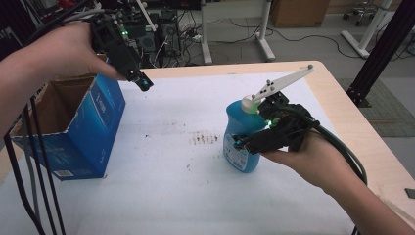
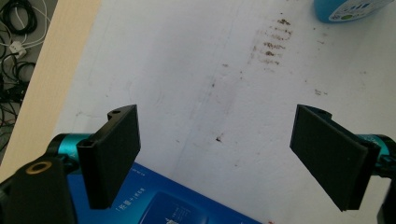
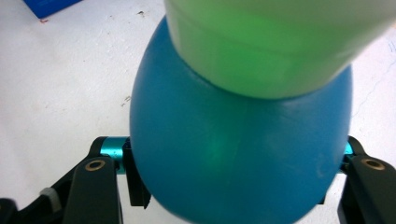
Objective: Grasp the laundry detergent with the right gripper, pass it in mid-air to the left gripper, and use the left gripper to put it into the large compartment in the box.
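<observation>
Right gripper view: your right gripper (image 1: 244, 139) fingers are clamping the blue bottle (image 1: 241, 132), standing right of the box (image 1: 73, 127). Lift & boxing left; left gripper (image 2: 217, 154) is hanging wide, empty.

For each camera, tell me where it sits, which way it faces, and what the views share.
High view: above the table, looking forward and down; both forearms, left gripper, right gripper.
Left gripper view: on that gripper, facing the table; open jaws above the box.
Right gripper view: behind the bottle; jaws against it.
Shared: bottle, box, table.
</observation>
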